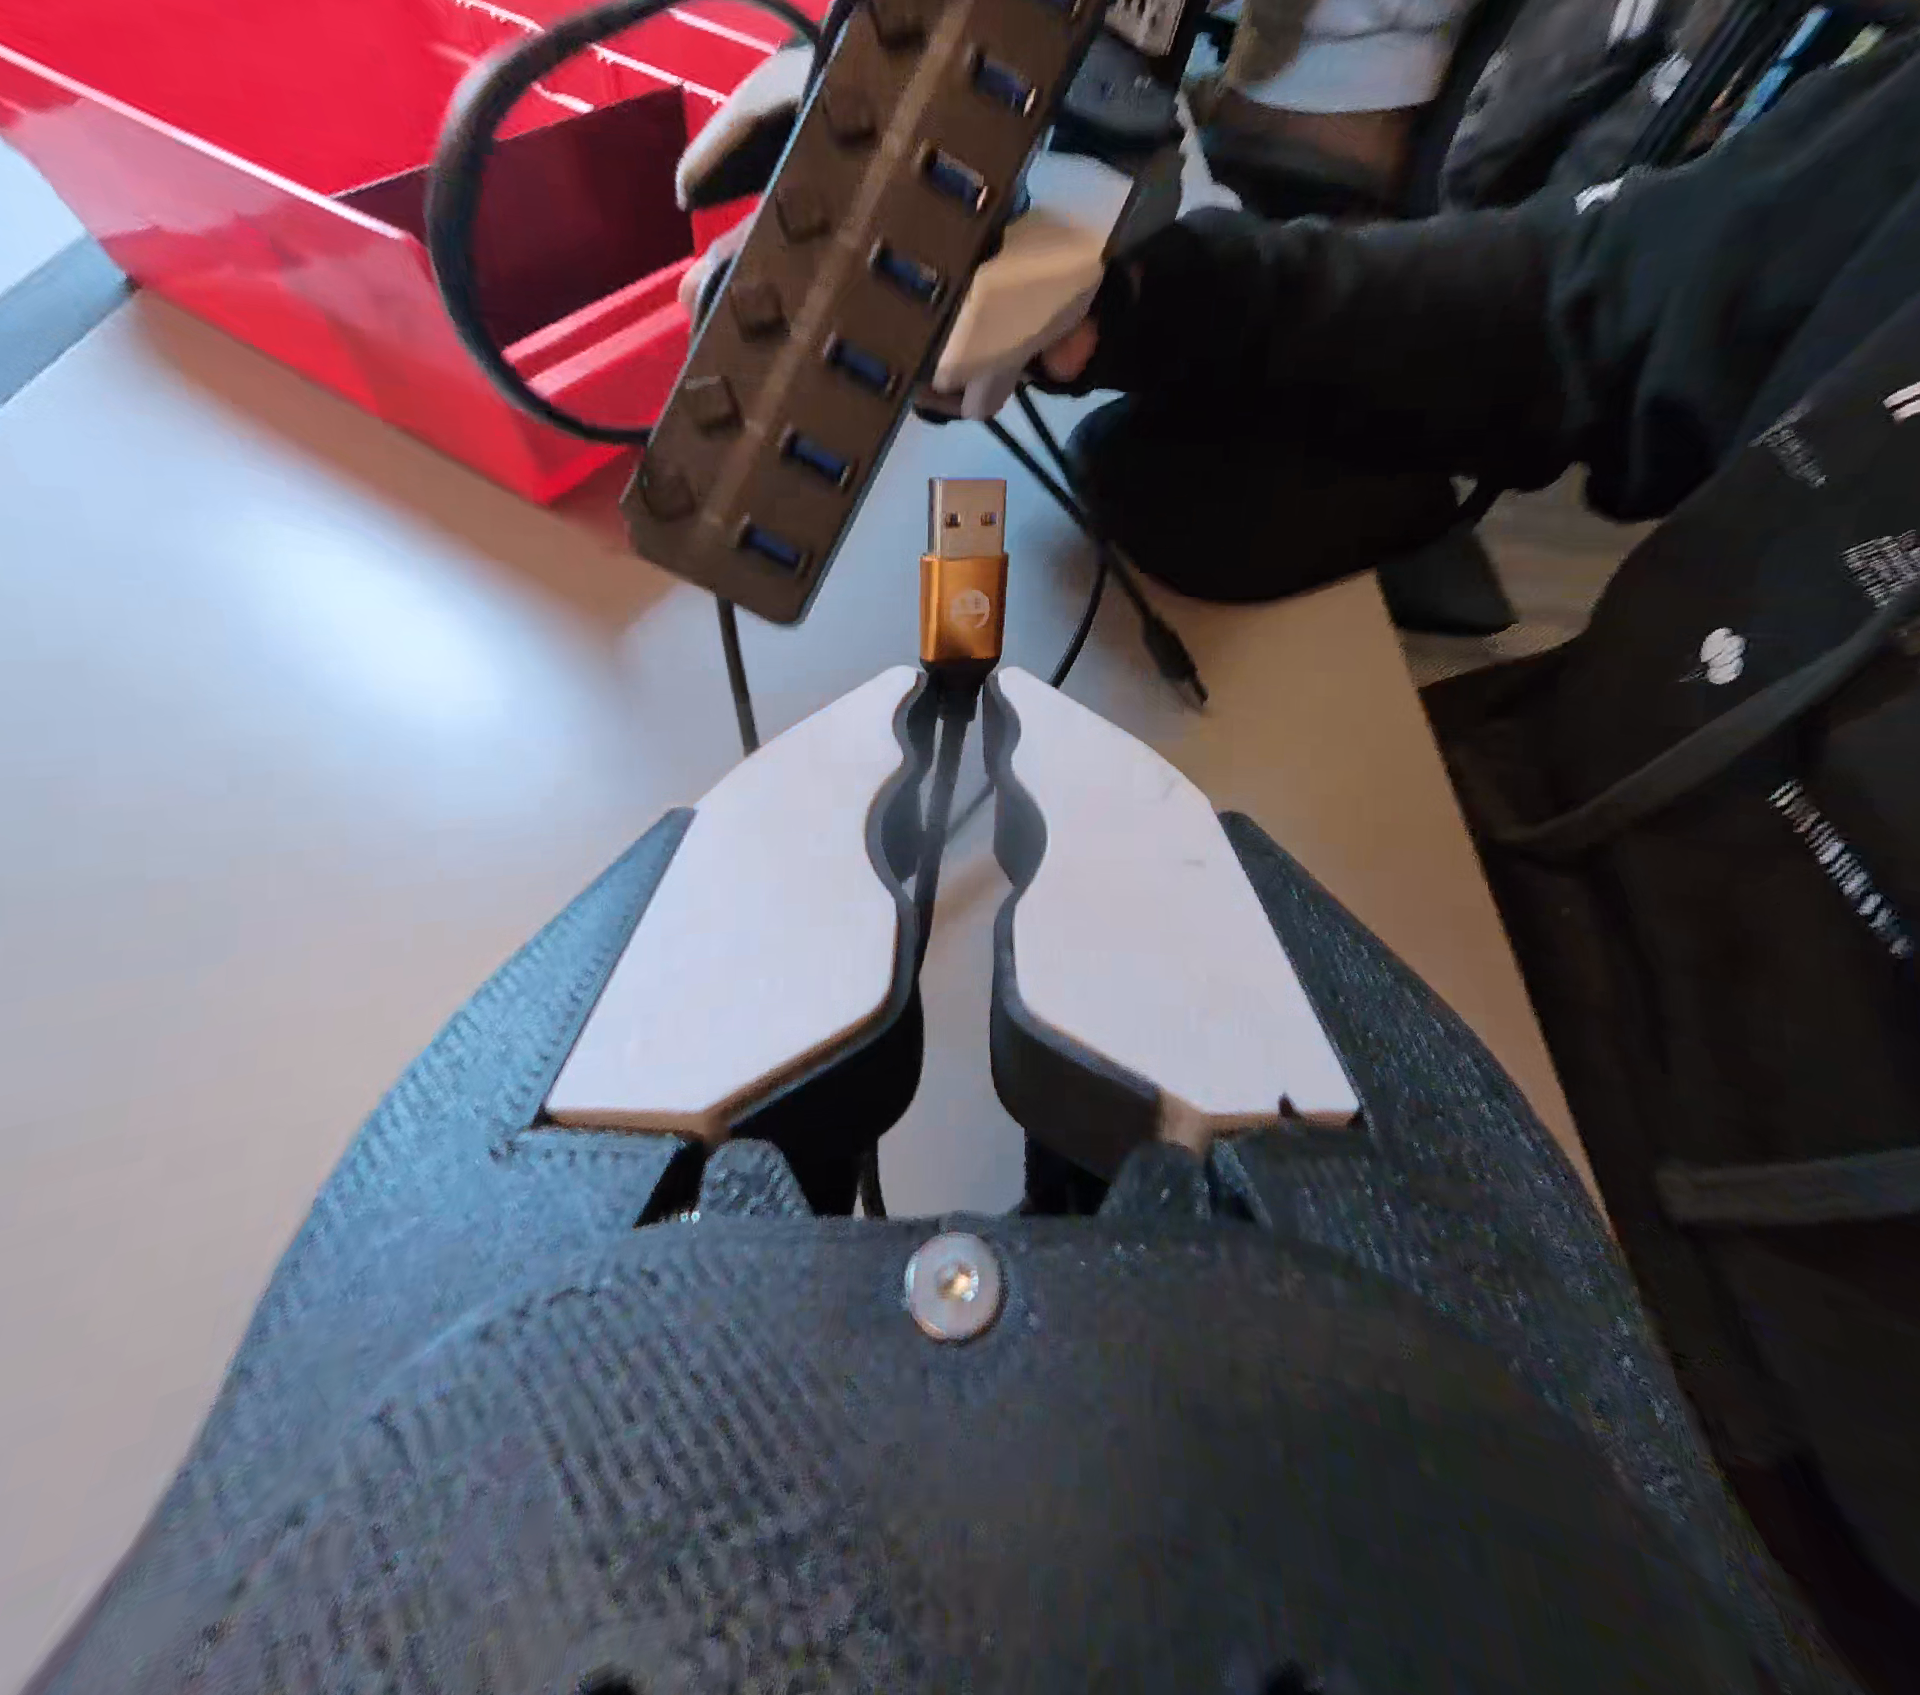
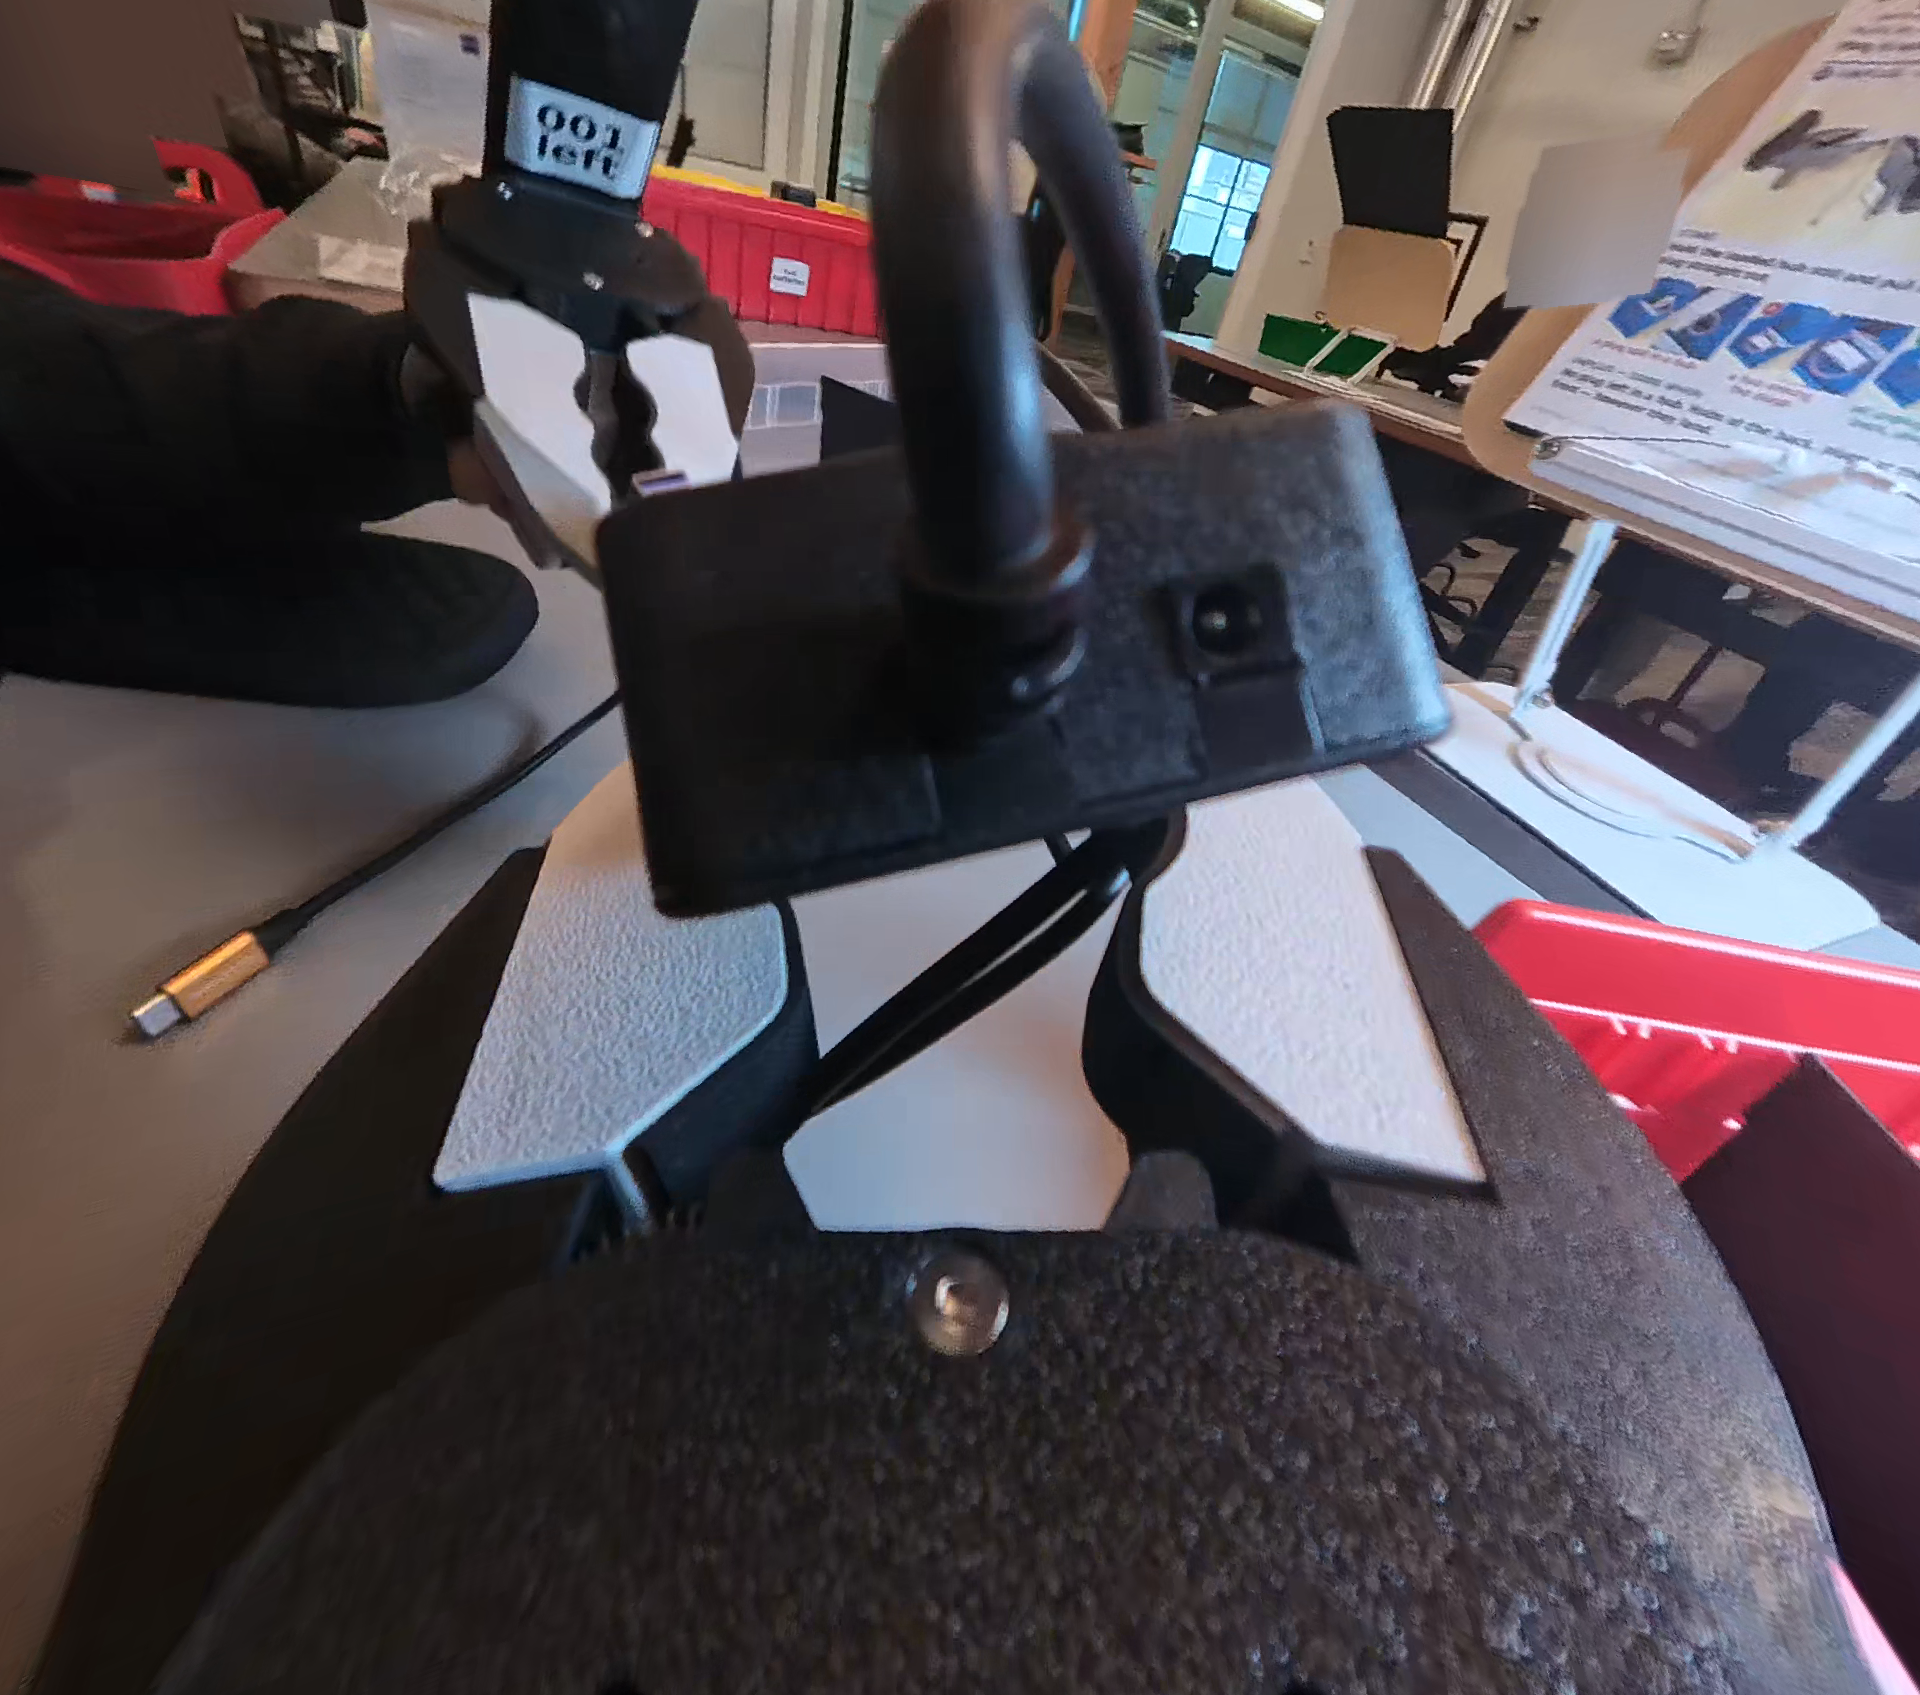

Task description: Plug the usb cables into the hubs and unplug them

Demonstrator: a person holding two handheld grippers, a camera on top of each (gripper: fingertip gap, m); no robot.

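Plug (image 1: pixel 964 570) pinched in left gripper (image 1: pixel 961 689) | hub (image 1: pixel 883 211) squeezed by right gripper (image 2: pixel 961 856) | line plug straight with bottom hole, push gently

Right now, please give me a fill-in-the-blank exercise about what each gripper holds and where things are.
1. The left gripper is shut on the cable just behind a USB plug whose shell is ____ in colour.
2. The right gripper holds a black USB ____ lifted above the table.
3. The plug's metal tip is ____ inserted in any port.
4. The bin on the table behind the hub is ____.

Missing words: orange; hub; not yet; red
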